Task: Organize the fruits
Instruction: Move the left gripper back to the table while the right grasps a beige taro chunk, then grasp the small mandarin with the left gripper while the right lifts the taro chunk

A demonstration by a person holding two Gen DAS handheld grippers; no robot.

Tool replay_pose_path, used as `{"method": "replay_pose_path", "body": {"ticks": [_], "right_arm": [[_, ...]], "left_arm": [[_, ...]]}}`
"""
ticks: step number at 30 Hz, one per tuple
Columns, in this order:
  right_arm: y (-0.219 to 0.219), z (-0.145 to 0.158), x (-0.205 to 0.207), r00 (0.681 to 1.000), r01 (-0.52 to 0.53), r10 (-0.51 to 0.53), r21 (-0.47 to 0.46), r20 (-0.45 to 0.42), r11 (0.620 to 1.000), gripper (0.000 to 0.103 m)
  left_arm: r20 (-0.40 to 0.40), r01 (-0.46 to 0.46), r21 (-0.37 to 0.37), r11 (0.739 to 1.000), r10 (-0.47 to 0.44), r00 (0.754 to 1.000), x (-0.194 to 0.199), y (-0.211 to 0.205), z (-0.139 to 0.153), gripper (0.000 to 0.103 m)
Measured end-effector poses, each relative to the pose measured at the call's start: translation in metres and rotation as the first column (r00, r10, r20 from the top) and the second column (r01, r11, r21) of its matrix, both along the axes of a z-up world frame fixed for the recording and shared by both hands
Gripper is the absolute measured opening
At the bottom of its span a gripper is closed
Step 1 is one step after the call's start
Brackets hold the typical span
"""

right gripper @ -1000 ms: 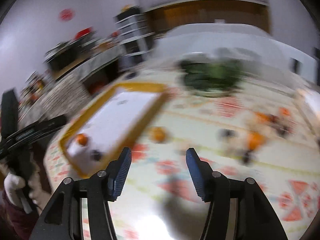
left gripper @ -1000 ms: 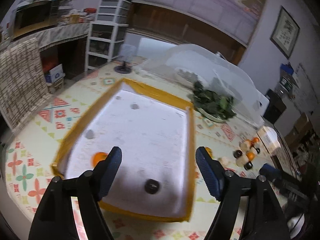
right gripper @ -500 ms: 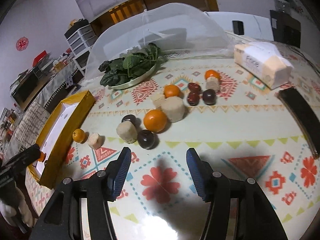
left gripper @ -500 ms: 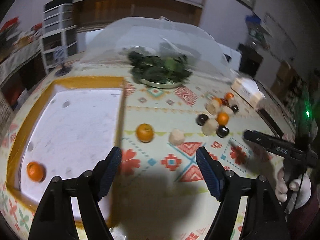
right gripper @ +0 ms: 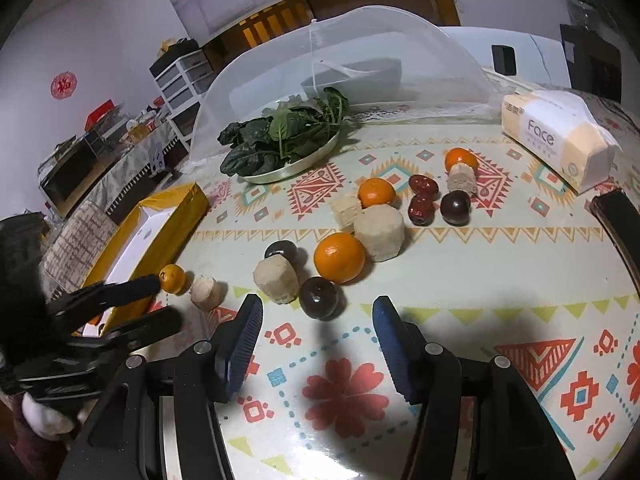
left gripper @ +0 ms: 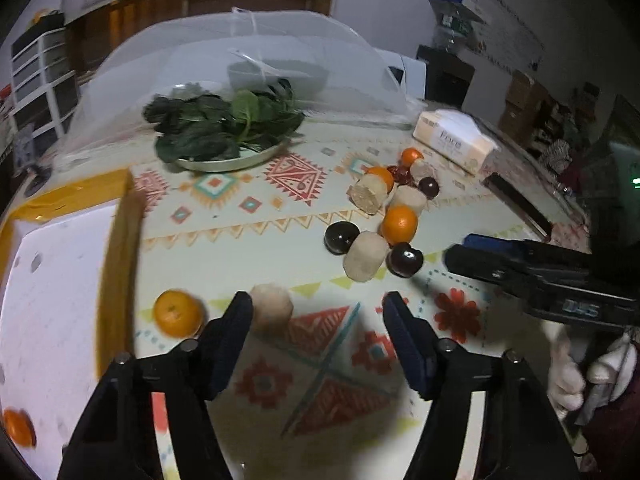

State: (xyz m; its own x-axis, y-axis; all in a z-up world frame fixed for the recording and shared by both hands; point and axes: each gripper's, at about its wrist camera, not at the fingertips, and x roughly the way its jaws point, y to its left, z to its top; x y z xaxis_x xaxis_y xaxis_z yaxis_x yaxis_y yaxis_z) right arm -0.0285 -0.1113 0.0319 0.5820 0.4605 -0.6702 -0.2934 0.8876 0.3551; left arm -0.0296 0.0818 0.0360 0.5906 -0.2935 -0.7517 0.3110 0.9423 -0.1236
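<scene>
Two hand-held grippers hover low over a desk (right gripper: 460, 320) covered in a patterned cloth, each with its jaws spread wide and holding nothing. The left gripper (left gripper: 318, 312) points at a small orange (left gripper: 178, 312) and a pale cork-like cylinder (left gripper: 272, 307) lying just beside a yellow-rimmed tray (left gripper: 116, 264); a second small orange (left gripper: 16, 427) already sits inside the tray's white floor, which suggests the tray is the collecting place. The right gripper (right gripper: 316, 330) faces the main scatter of fruit in the middle of the desk: a dark plum (right gripper: 319, 297) lies nearest, just ahead of its jaws, touching a large orange (right gripper: 340, 257) and another pale cylinder (right gripper: 277, 279). More oranges, red dates (right gripper: 420, 196) and dark plums lie farther back. The open jaws probably mean each hand is lining up its next pick. A plate of leafy greens (right gripper: 280, 140), a mesh food cover (right gripper: 360, 52) and a tissue pack (right gripper: 556, 136) stand behind.
</scene>
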Motion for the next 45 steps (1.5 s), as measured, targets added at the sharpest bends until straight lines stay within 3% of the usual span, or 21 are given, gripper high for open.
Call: {"method": "replay_pose_path", "body": {"ticks": [7, 9, 11, 12, 21, 27, 28, 30, 37, 41, 44, 45], "right_arm": [[-0.003, 0.001, -0.002, 1.0, -0.018, 0.018, 0.004, -0.001, 1.0, 0.062], [0.0, 0.002, -0.003, 0.999, -0.033, 0.033, 0.001, 0.007, 0.999, 0.062], [0.006, 0.004, -0.004, 0.999, -0.052, 0.052, 0.0, 0.016, 0.999, 0.062], [0.011, 0.006, -0.004, 0.998, -0.066, 0.066, -0.004, 0.023, 0.998, 0.062], [0.062, 0.014, 0.008, 0.982, -0.165, 0.175, -0.117, 0.076, 0.979, 0.061], [0.082, -0.004, 0.026, 0.984, -0.16, 0.172, -0.22, 0.036, 0.962, 0.06], [0.084, -0.007, 0.029, 0.985, -0.156, 0.168, -0.234, 0.029, 0.96, 0.058], [0.086, -0.013, 0.032, 0.988, -0.146, 0.155, -0.258, 0.017, 0.955, 0.031], [0.085, -0.009, 0.024, 0.991, -0.121, 0.131, -0.264, 0.02, 0.957, 0.031], [0.08, -0.003, 0.016, 0.993, -0.103, 0.112, -0.241, 0.024, 0.965, 0.031], [0.075, 0.003, 0.007, 0.994, -0.094, 0.103, -0.215, 0.029, 0.972, 0.031], [0.074, 0.004, 0.004, 0.994, -0.096, 0.104, -0.209, 0.03, 0.973, 0.031]], "left_arm": [[0.001, -0.003, 0.13, 0.992, 0.003, 1.0, 0.016, -0.013, -0.02, 0.052], [0.017, -0.018, 0.171, 0.985, 0.015, 1.0, 0.014, -0.013, -0.018, 0.016], [-0.004, -0.011, 0.145, 0.989, 0.012, 1.0, 0.012, -0.011, -0.017, 0.001], [-0.004, -0.022, 0.143, 0.989, 0.023, 1.0, 0.009, -0.009, -0.016, 0.001], [0.02, -0.069, -0.015, 0.998, 0.069, 0.997, -0.033, 0.029, 0.01, 0.001], [0.044, -0.083, -0.049, 0.995, 0.085, 0.995, -0.058, 0.053, 0.019, 0.001], [0.046, -0.09, -0.054, 0.994, 0.093, 0.995, -0.062, 0.058, 0.02, 0.001], [0.052, -0.102, -0.063, 0.993, 0.105, 0.993, -0.065, 0.064, 0.021, 0.001], [0.054, -0.126, -0.106, 0.986, 0.132, 0.99, -0.067, 0.081, 0.023, 0.001], [0.039, -0.088, -0.081, 0.993, 0.092, 0.995, -0.054, 0.068, 0.019, 0.021], [0.036, -0.118, -0.041, 0.992, 0.12, 0.992, -0.039, 0.067, 0.018, 0.041], [0.036, -0.131, -0.024, 0.991, 0.132, 0.991, -0.031, 0.068, 0.017, 0.043]]}}
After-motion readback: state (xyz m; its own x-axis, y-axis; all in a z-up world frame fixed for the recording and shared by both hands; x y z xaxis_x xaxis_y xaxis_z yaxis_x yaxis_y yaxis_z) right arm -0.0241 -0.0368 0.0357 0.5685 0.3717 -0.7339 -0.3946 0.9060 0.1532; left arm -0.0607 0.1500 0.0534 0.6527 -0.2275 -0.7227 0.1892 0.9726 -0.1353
